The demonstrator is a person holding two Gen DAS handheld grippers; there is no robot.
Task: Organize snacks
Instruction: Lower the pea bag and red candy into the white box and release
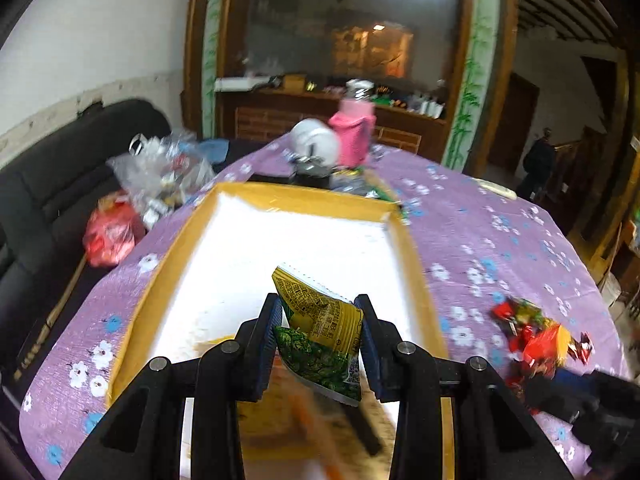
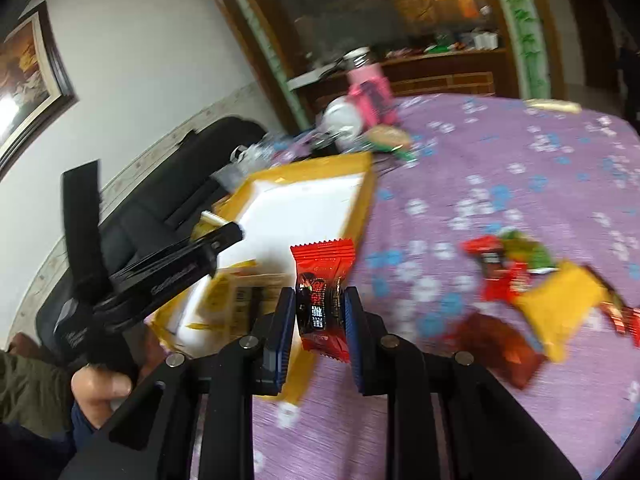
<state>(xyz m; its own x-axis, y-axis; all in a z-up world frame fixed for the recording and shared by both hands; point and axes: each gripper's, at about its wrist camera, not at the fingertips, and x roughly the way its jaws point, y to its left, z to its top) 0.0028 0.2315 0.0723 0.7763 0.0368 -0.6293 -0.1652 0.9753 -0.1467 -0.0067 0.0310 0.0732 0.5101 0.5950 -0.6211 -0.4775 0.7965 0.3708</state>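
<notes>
The left gripper point(image 1: 318, 330) clenches a green-and-yellow packet point(image 1: 320, 332) over the yellow-rimmed tray point(image 1: 416, 264) at frame centre, seemingly to drop it there, while the right gripper point(image 2: 316, 316) grips a red packet point(image 2: 323, 296) near the loose snack pile point(image 2: 536, 284) on the counter point(image 2: 500, 184) at right.

At the table's far end you have a pink bottle point(image 1: 354, 130) beside a white round container point(image 1: 316, 142). To your left a black sofa point(image 1: 60, 184) holds a clear plastic bag point(image 1: 160, 172)
</notes>
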